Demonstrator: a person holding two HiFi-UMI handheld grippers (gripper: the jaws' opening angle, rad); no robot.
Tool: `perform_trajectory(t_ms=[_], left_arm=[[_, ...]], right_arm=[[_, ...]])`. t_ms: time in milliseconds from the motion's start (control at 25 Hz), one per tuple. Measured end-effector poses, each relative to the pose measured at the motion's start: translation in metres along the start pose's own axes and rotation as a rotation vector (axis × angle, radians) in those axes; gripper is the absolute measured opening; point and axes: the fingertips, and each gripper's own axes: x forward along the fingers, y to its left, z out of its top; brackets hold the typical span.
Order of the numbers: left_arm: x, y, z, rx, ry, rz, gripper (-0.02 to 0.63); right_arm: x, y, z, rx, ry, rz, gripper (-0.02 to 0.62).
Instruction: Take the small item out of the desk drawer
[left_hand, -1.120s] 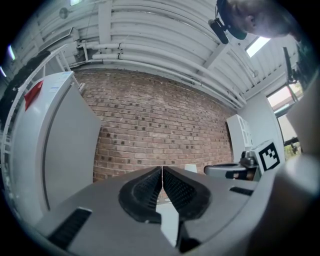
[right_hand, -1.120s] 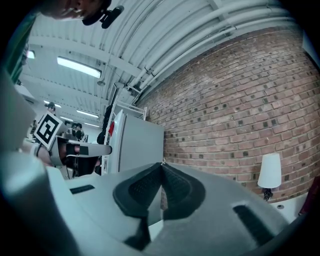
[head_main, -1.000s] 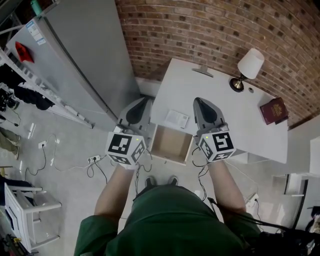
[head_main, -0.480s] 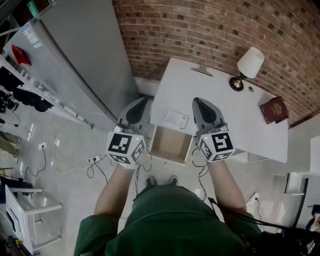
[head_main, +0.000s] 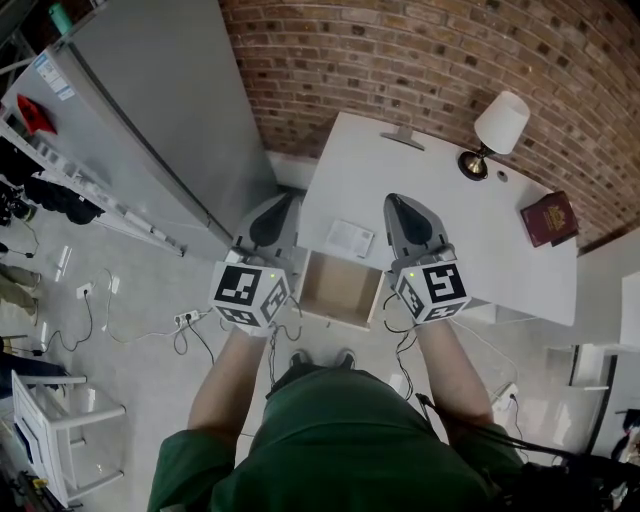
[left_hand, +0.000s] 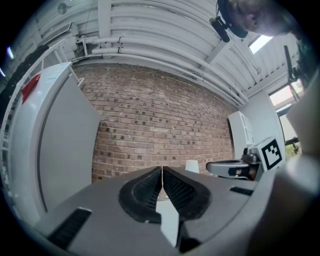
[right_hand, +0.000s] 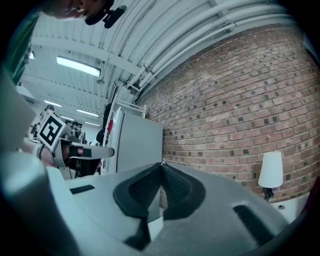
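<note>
I am holding both tools out low in front of me, flanking the open drawer (head_main: 341, 288). My left hand-held gripper (head_main: 284, 204) is clenched, its ribbed pads pressing flat against each other with nothing caught between them. My right hand-held gripper (head_main: 396, 204) is clamped the same way, grasping nothing. Just past the drawer, a small flat white item (head_main: 352, 238) is lying on the white surface (head_main: 440, 195), between the two noses. Farther back, a red book (head_main: 548, 220) is lying at the right edge, and a lamp (head_main: 499, 126) is standing close to the brick wall (head_main: 420, 60).
</note>
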Motion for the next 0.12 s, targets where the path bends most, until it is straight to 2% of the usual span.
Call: perform_trajectory(t_ms=[120], left_arm=[[0.0034,0.0016,-0.0019,0.0,0.004,0.002,0.009]], right_arm=[[0.0007,-0.0043,-0.0017,0.005,0.003,-0.004,0.002]])
